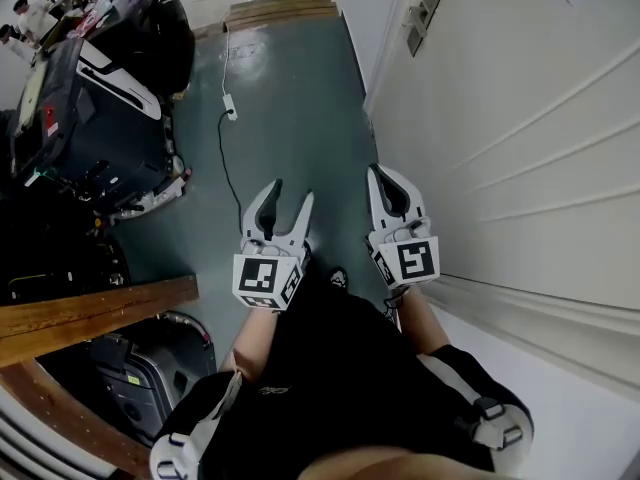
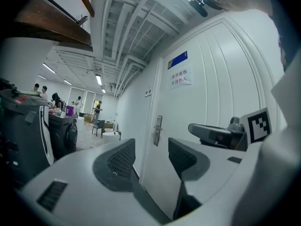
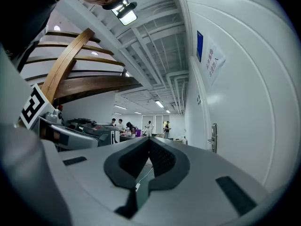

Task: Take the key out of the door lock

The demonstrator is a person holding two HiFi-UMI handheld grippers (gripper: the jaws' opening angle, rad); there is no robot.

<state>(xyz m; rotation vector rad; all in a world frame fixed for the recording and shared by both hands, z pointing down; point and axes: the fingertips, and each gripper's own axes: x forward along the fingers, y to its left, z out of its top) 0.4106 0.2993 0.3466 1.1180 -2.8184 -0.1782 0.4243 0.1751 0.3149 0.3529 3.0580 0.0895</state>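
Observation:
The white door (image 1: pixel 520 118) fills the right side of the head view. Its metal lock plate with a handle (image 1: pixel 421 15) is far ahead of both grippers, and shows again as the lock plate (image 2: pixel 157 130) in the left gripper view and the lock plate (image 3: pixel 214 138) in the right gripper view. No key can be made out at this distance. My left gripper (image 1: pixel 290 196) points level along the floor with its jaws open and nothing between them; it shows again as the left gripper (image 2: pixel 151 147). My right gripper (image 1: pixel 380 173), next to the door, is shut and empty, as the right gripper (image 3: pixel 149 142) confirms.
Black machines (image 1: pixel 90 118) stand at the left. A white cable with an adapter (image 1: pixel 228 108) lies on the green floor. A wooden beam (image 1: pixel 90 313) crosses at lower left. A blue sign (image 2: pixel 178 60) hangs on the door. Several people (image 3: pixel 127 127) stand far down the room.

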